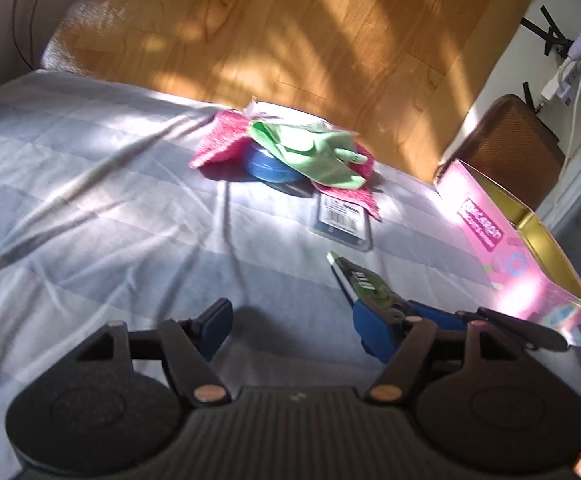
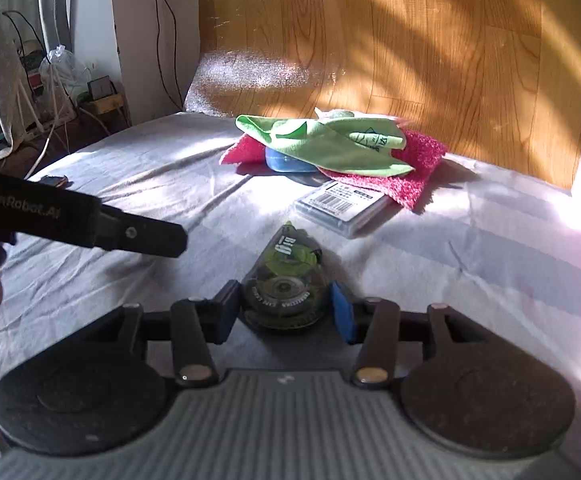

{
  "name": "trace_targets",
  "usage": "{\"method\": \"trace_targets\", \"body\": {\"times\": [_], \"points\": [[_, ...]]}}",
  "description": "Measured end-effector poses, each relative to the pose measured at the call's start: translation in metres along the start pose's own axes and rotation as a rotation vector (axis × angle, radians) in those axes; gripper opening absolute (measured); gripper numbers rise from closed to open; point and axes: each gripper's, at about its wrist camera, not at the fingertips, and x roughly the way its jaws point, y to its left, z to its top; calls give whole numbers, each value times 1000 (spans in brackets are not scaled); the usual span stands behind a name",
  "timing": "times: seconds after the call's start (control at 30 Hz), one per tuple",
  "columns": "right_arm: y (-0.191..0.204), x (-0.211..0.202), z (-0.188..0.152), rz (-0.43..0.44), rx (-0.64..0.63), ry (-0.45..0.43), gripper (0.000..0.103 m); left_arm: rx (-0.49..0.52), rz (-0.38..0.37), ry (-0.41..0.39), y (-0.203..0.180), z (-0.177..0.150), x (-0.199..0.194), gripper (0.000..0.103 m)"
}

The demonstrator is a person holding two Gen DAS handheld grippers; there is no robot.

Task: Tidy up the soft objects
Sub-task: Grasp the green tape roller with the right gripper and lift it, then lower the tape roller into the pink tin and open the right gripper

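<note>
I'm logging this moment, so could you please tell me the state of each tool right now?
Left tool: open, holding nothing.
Right tool: closed on the correction tape dispenser.

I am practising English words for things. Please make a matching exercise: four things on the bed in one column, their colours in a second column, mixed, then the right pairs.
Things:
1. top cloth
2. knitted cloth
3. round tin
4. open box

Colours:
a. blue
b. pink, gold inside
c. green
d. dark pink

Pairs: 1-c, 2-d, 3-a, 4-b
</note>
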Motion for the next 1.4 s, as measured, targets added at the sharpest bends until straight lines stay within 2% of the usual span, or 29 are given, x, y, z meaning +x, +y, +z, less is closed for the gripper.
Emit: {"method": "trace_targets", "body": {"times": [0.1,0.2,0.23,0.3,0.47,0.67,0.77,0.9,1.07,1.17,1.23,1.4], "points": [[-18,-20,-15,47,147,-31,52,13,-99,71,-22,-4,17,69],[-27,-37,-24,79,218,-81,52,68,-116,95,-52,-8,31,69],[-28,-41,-26,78,223,-93,52,72,-139,103,-59,-8,35,65],[-30,-48,-28,49,223,-110,52,55,-223,138,-73,-7,42,40],[-49,-78,-23,-75,193,-247,52,172,-273,101,-130,10,48,38],[-90,-117,-13,-347,121,-421,52,344,-384,50,-223,40,72,38],[-117,-125,-13,-452,135,-450,52,430,-401,44,-266,45,95,39],[-155,-127,-17,-520,203,-428,52,486,-382,59,-300,40,127,39],[-177,-117,-20,-551,250,-372,53,518,-307,60,-313,30,148,42],[-177,-122,-25,-542,274,-405,54,531,-265,43,-307,29,145,45],[-175,-125,-25,-534,264,-428,53,519,-270,14,-297,31,134,49],[-162,-128,-23,-527,235,-477,53,481,-266,-105,-249,35,85,51]]}}
